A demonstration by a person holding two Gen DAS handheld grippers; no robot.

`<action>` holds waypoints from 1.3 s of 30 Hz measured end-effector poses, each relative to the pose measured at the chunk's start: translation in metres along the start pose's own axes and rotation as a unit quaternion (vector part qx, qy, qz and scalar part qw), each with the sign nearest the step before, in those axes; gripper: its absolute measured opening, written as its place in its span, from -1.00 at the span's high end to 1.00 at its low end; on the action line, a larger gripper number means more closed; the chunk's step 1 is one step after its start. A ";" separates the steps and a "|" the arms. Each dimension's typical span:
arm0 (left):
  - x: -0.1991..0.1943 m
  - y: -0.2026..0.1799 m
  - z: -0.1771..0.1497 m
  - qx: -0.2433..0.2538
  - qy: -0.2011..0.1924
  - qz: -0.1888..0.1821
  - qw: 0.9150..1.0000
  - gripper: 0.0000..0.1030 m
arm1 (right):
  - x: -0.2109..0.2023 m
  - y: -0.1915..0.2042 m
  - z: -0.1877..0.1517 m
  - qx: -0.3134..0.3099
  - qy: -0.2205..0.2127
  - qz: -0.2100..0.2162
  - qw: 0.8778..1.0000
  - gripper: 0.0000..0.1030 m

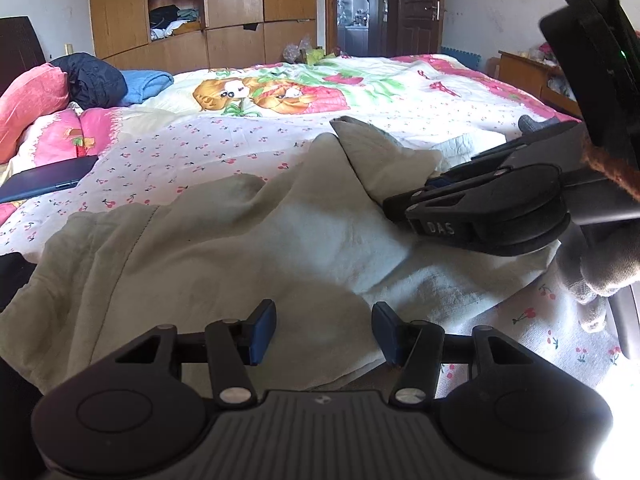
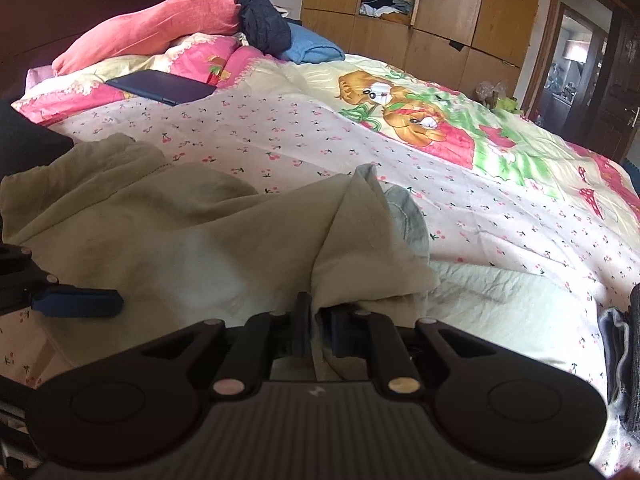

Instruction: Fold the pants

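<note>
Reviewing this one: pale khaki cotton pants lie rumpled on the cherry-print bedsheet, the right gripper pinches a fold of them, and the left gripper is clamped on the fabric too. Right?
Not quite. The left gripper is open above the pale khaki cotton pants, as the left wrist view shows. The right gripper does pinch a fold.

your left gripper point(image 1: 324, 330): matte black housing with ribbed centre panel, two round side bosses, silver pivot screws on the black linkage arms, blue pads on the fingers point(image 1: 264, 330). your right gripper point(image 2: 318, 330): same build; seen side-on from the left wrist view it carries white "das" lettering. you wear a grey knit glove point(image 1: 600, 276) and a brown knitted cuff point(image 1: 608, 168).
</note>
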State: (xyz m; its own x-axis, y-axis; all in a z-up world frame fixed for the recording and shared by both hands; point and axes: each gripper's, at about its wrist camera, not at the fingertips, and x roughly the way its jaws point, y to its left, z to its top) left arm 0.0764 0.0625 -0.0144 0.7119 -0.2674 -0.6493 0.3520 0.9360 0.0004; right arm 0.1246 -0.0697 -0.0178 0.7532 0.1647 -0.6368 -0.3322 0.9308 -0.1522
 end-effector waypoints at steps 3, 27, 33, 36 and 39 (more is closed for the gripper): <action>-0.001 0.002 0.001 -0.008 -0.005 0.000 1.000 -0.30 | -0.003 -0.005 0.000 0.013 -0.003 -0.009 1.000 0.77; -0.058 0.061 -0.030 -0.052 -0.016 0.045 0.997 -0.30 | -0.031 0.109 0.047 -0.110 -0.130 0.087 0.982 0.93; -0.071 0.072 -0.048 -0.062 -0.002 0.066 0.996 -0.30 | 0.009 0.165 0.047 -0.140 -0.083 0.127 0.978 0.93; -0.075 0.075 -0.052 -0.056 -0.005 0.069 0.996 -0.30 | -0.006 0.169 0.054 -0.122 -0.124 0.119 0.978 0.94; -0.078 0.078 -0.052 -0.061 -0.013 0.061 0.996 -0.30 | -0.020 0.177 0.060 -0.138 -0.158 0.129 0.969 0.94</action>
State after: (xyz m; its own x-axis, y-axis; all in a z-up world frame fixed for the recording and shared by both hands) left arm 0.0166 0.1683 -0.0032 0.7611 -0.1539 -0.6302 0.1867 0.9823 -0.0144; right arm 0.0851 0.1115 0.0134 0.7464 0.5123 -0.4248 -0.6391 0.7298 -0.2428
